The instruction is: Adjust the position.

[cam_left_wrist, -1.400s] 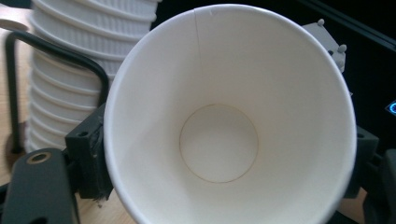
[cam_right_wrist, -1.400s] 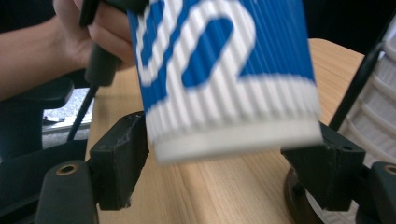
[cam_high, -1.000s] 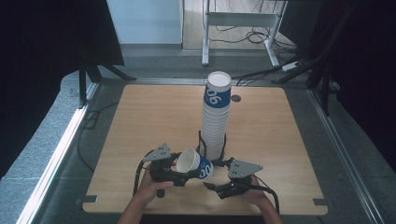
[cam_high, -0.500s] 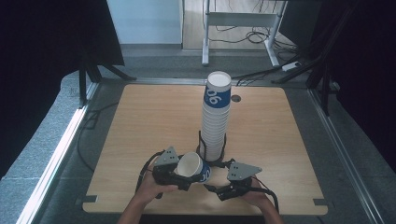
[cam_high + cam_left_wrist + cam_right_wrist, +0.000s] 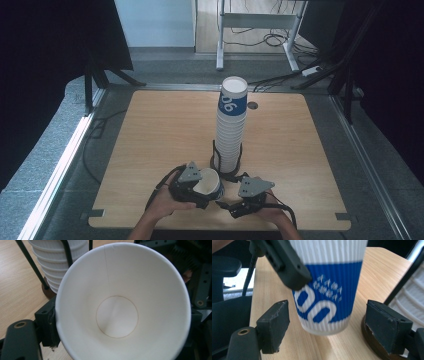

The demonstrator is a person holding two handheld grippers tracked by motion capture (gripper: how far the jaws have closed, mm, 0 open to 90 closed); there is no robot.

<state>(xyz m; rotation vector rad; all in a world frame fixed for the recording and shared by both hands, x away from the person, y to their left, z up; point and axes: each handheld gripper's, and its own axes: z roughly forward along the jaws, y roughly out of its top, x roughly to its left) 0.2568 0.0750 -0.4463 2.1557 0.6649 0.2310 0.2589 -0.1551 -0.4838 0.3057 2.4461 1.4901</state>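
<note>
A tall stack of ribbed white paper cups (image 5: 231,131), the top one with a blue band, stands in a black wire holder (image 5: 226,170) mid-table. My left gripper (image 5: 209,190) is shut on one single cup (image 5: 207,182) near the front edge. The left gripper view looks down into this cup's white inside (image 5: 117,315), and a black finger (image 5: 47,325) presses its wall. My right gripper (image 5: 329,325) is open just right of it. Its jaws stand either side of the cup's blue-banded base (image 5: 327,305) without touching it.
The wooden table (image 5: 160,130) has bare room on its left and far right. A small round hole (image 5: 252,105) sits behind the stack. Desk legs and cables (image 5: 280,35) lie on the floor beyond the table. The person's hands (image 5: 160,205) come in at the front edge.
The left gripper has carried the cup to the right, closer to the holder and the right gripper. The right gripper has hardly moved.
</note>
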